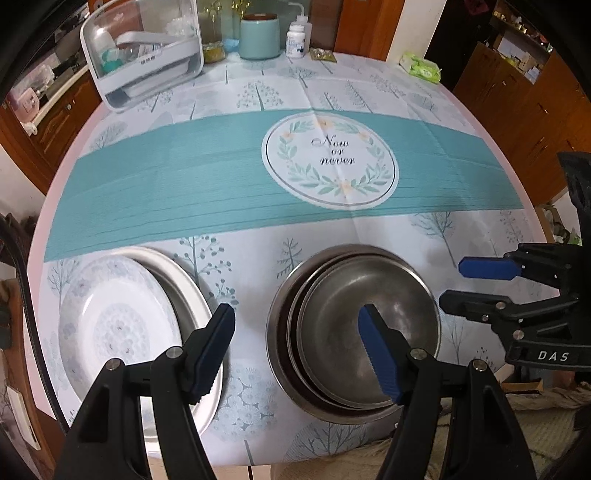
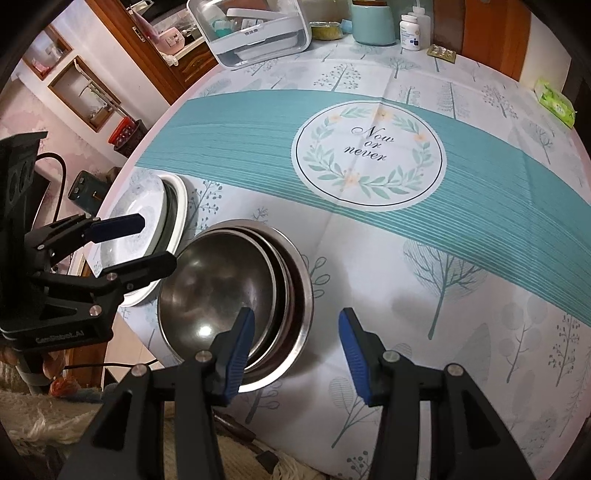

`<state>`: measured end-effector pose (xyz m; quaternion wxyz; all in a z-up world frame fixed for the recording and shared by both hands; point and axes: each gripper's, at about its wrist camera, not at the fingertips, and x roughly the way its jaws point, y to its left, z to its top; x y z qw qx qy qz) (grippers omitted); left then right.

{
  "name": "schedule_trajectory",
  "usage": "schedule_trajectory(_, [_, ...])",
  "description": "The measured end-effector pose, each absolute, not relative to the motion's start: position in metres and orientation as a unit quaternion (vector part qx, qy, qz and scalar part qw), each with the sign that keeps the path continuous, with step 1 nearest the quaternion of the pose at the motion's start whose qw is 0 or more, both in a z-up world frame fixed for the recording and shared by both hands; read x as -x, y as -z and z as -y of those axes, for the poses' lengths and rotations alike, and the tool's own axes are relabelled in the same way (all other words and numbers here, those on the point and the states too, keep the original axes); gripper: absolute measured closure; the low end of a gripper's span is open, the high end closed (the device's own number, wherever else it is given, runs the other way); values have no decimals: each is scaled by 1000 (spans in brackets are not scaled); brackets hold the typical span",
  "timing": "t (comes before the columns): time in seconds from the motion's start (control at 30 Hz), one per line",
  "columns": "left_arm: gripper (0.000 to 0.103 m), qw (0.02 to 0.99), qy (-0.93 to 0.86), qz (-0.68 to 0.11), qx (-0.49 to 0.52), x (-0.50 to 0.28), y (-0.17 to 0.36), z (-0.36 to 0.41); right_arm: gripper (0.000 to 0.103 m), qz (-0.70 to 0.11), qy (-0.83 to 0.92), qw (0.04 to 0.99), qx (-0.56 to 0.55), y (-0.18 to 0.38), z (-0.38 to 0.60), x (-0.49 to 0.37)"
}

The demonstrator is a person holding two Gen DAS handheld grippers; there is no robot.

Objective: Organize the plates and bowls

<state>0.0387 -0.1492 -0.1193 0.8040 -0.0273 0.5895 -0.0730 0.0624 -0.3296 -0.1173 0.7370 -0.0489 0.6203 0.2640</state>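
Observation:
A stack of steel bowls [image 1: 354, 332] [image 2: 229, 291] sits near the table's front edge. To its left a white patterned plate [image 1: 118, 328] [image 2: 129, 229] lies tilted on a steel plate [image 1: 188, 295] [image 2: 181, 206]. My left gripper [image 1: 297, 347] is open and empty, hovering between the plates and the bowls; it also shows in the right wrist view [image 2: 147, 243]. My right gripper [image 2: 295, 347] is open and empty, with its left finger over the bowls' right rim; it also shows in the left wrist view [image 1: 465, 282].
A teal and white tablecloth [image 1: 221, 184] covers the round table. At the far edge stand a clear dish box [image 1: 144, 55], a teal jar [image 1: 258, 35], a white bottle [image 1: 295, 40] and a green wipes pack [image 1: 421, 68].

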Motion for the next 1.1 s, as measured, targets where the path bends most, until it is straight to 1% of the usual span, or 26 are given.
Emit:
schedule_trajectory(0.3, [35,773,81,-627,56,-40,147,143,55,-641,-266,720,31,134,331,-64])
schedule_trajectory(0.6, [36,724,105,-669,133,-38,179,130,55,-671,-280,687,-27,156,334,-69])
schedule_trajectory(0.77, [37,711,116,-678,148,-36,185,130,55,-686,-285,666,-61,166,338,-69])
schedule_trajectory(0.83, [40,708,121,-680,145,-36,186,132,55,-689,-285,663,-67,167,338,-68])
schedule_trajectory(0.97, [55,703,133,-686,134,-36,186,138,56,-693,-281,661,-63,168,336,-68])
schedule_trajectory(1.0, [56,704,130,-687,125,-36,187,140,56,-694,-279,661,-61,168,336,-67])
schedule_trajectory(1.03, [56,705,130,-687,119,-35,187,140,59,-694,-279,661,-60,169,335,-66])
schedule_trajectory(1.07, [57,706,130,-687,112,-35,186,142,64,-695,-282,659,-61,169,334,-65])
schedule_trajectory(1.1, [58,706,130,-688,109,-35,186,142,64,-696,-284,657,-61,169,333,-65])
